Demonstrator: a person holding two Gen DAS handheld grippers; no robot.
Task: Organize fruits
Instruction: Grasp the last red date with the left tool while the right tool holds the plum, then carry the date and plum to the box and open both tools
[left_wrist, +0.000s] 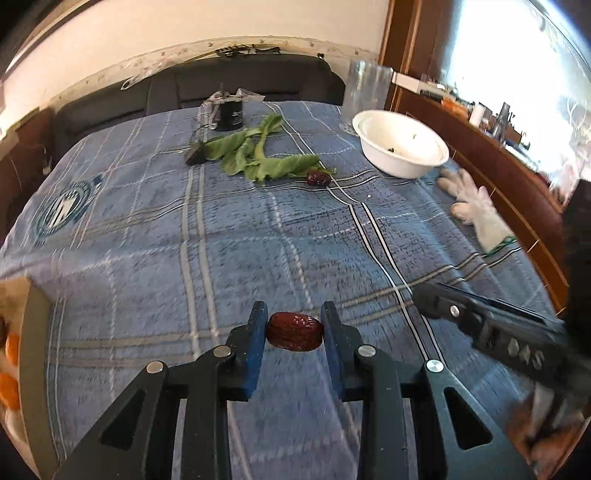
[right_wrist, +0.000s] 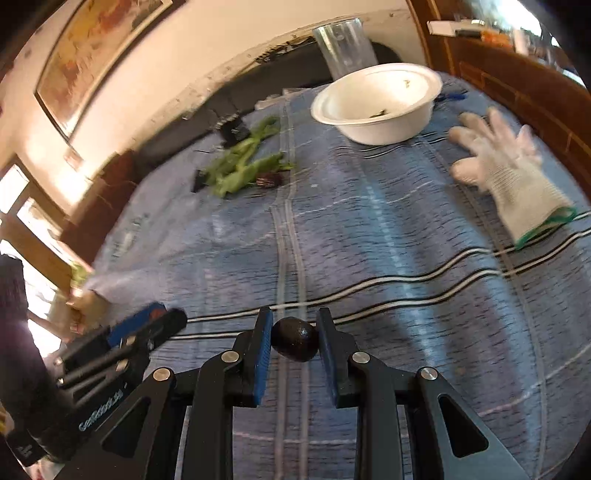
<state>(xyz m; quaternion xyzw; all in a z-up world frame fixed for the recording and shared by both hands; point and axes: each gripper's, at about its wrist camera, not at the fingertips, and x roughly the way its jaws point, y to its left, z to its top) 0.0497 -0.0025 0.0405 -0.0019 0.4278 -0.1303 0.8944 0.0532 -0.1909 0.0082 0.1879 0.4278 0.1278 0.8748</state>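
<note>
My left gripper (left_wrist: 294, 325) is shut on a wrinkled red date (left_wrist: 294, 335), held above the blue plaid cloth (left_wrist: 221, 258). My right gripper (right_wrist: 294, 326) is shut on a dark, almost black oval fruit (right_wrist: 295, 338). Another red date (left_wrist: 319, 178) lies on the cloth beside green leaves (left_wrist: 255, 155); it also shows in the right wrist view (right_wrist: 269, 180). A white bowl (left_wrist: 400, 146) stands at the far right, nearly empty with a few scraps; it also shows in the right wrist view (right_wrist: 376, 101). The right gripper shows in the left wrist view (left_wrist: 480, 325).
A white work glove (left_wrist: 472, 203) lies near the right table edge. A clear glass (left_wrist: 364, 92) stands behind the bowl. A black can (left_wrist: 229, 114) and a black clip (left_wrist: 195, 155) sit at the far side. Orange fruit (left_wrist: 9, 365) shows at the left edge.
</note>
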